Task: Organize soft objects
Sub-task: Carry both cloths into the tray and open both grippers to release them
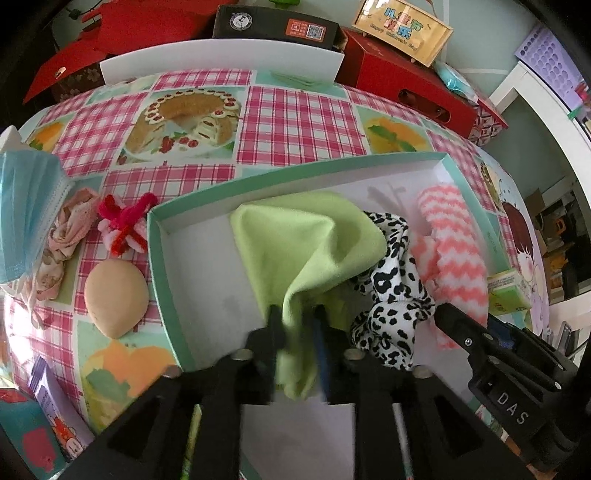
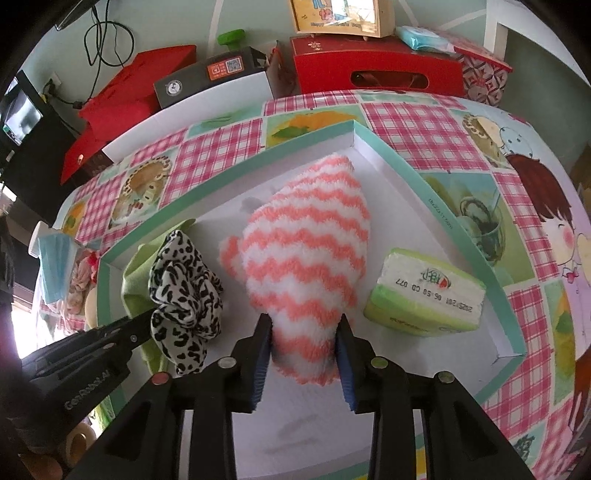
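A white box with a teal rim [image 1: 295,171] [image 2: 406,162] lies on the checked tablecloth. In it are a lime-green cloth [image 1: 303,240], a black-and-white spotted fabric piece [image 1: 388,295] [image 2: 184,288] and a fluffy pink-and-white zigzag sock [image 2: 306,240] [image 1: 450,251]. My left gripper [image 1: 297,321] points down into the box; the green cloth's corner sits loosely between its parted fingers. My right gripper [image 2: 304,332] has both blue pads against the sock's near end, which rests on the box floor. A green tissue pack [image 2: 424,295] lies at the box's right side.
Left of the box lie a blue face mask [image 1: 26,214], a crumpled floral cloth [image 1: 66,232], a pink knit piece with red pipe cleaner [image 1: 125,225] and a beige oval pad [image 1: 116,299]. Red boxes [image 2: 376,70] and a black box [image 1: 273,26] line the table's far edge.
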Tool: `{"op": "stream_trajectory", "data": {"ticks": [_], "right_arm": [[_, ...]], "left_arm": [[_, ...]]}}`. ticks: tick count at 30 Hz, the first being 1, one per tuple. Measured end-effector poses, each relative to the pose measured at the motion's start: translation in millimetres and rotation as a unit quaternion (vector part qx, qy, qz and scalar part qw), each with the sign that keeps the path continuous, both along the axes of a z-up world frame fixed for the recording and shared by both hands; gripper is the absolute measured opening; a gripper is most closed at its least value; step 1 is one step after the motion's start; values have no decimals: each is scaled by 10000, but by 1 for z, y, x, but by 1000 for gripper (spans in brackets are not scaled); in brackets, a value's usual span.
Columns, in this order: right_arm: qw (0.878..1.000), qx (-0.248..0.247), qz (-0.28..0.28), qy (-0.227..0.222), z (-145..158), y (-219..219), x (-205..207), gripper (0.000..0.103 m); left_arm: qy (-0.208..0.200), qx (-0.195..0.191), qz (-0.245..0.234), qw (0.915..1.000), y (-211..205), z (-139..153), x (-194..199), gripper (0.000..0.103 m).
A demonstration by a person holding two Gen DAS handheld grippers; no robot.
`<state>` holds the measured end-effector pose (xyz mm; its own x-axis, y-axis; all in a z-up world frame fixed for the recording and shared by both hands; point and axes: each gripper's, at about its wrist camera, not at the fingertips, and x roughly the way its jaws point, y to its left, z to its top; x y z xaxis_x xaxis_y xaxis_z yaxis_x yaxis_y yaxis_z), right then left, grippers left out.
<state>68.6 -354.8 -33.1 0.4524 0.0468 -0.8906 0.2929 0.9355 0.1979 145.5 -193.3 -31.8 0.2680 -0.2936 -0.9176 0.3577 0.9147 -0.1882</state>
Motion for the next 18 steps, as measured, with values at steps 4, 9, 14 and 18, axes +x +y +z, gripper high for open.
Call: {"op": "stream_trajectory", "data": {"ticks": [4, 9, 14, 18], "right_arm": [[9999, -130, 29, 6, 5, 3, -1, 39], [9998, -220, 30, -5, 11, 4, -3, 42], [9994, -330, 32, -80, 20, 6, -7, 48], [9988, -467, 30, -167, 30, 10, -11, 57]], "left_arm": [[-120, -86, 20, 9999, 4, 15, -1, 43], [-212, -131, 66, 9997, 8, 28, 1, 52], [-367, -191, 140, 9990, 19, 42, 0, 55], [-500, -221, 238, 9982, 25, 49, -2, 63]]}}
